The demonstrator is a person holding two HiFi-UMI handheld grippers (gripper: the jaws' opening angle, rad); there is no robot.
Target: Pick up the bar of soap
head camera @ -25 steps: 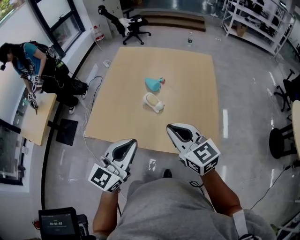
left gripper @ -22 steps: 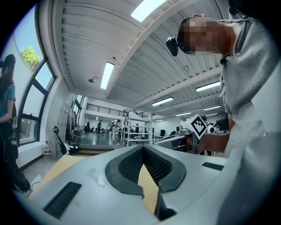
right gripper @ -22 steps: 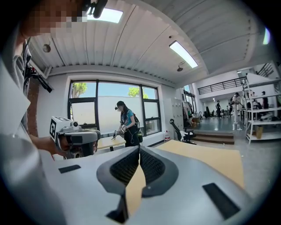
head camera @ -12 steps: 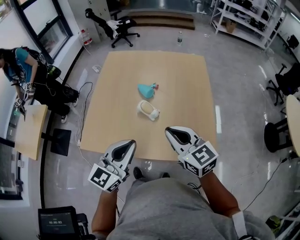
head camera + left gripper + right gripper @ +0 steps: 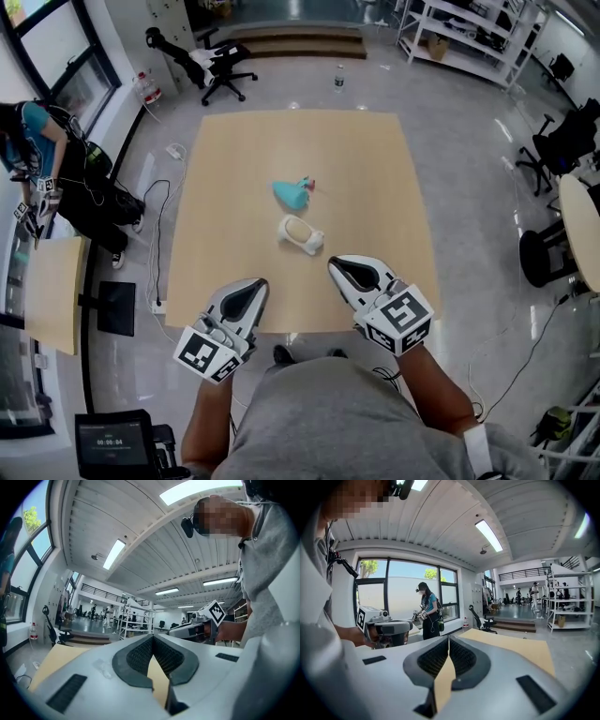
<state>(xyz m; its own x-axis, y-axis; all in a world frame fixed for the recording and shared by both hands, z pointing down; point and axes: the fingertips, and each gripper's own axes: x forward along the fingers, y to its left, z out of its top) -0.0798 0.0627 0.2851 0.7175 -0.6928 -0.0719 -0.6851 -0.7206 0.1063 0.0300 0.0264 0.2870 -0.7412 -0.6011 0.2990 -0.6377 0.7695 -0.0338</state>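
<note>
Both tools are at the near edge of the counter point(image 5: 375, 169), a wide, flat sheet of pale wood with a matt surface. The left gripper point(image 5: 253, 284) has its jaws fully closed, tip against tip, and holds nothing. The right gripper point(image 5: 339, 264) is the same: jaws pressed together and empty. In both gripper views only the wood shows behind the ribbed black pads.

The bar of soap point(image 5: 295, 228) lies near the middle of the counter, well apart from both grippers. It is a cream oval with rounded edges. It rests against or in a white piece point(image 5: 312, 243) that looks like a small dish, but I cannot tell exactly how they sit together. Just behind it is a teal thing point(image 5: 291, 193), soft-looking and irregular, with a small pink part.

The step in hand seems to be the approach. To do it well, I think one gripper should open its jaws before it arrives. It should then come down over the bar and close across its narrow sides. Soap is probably smooth and slippery, so a centred, gentle grip is safer. The white piece could lift with it.
</note>
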